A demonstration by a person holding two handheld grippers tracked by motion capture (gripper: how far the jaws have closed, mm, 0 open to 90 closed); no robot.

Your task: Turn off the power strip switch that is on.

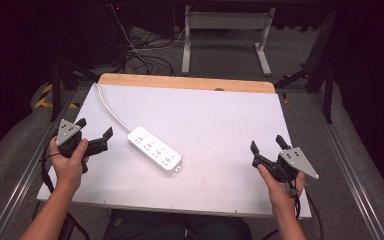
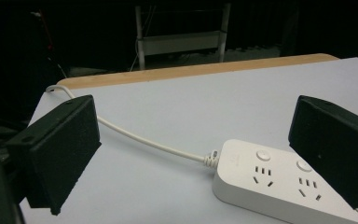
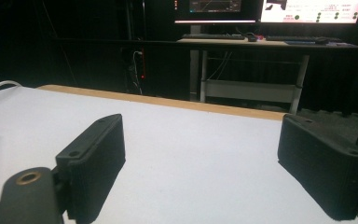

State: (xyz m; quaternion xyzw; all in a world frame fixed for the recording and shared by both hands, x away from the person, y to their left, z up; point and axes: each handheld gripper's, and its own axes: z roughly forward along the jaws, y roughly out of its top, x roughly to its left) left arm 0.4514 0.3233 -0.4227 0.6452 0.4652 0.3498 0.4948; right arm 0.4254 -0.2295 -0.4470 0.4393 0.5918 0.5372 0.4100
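two forearms entering from six o'clock in the high view, each hand gripping a claw. left claw at nine o'clock on the white tabletop, jaws spread wide, pinching nothing, aimed toward the power strip. white power strip lying flat just left of centre, slanted from ten toward four o'clock, near the left claw but apart from it. cord curving from the strip's upper end off toward eleven o'clock and over the tabletop edge. seen close between the left jaws in the left gripper view: strip at lower right. right claw at four o'clock, jaws likewise spread, empty, well apart from the strip.
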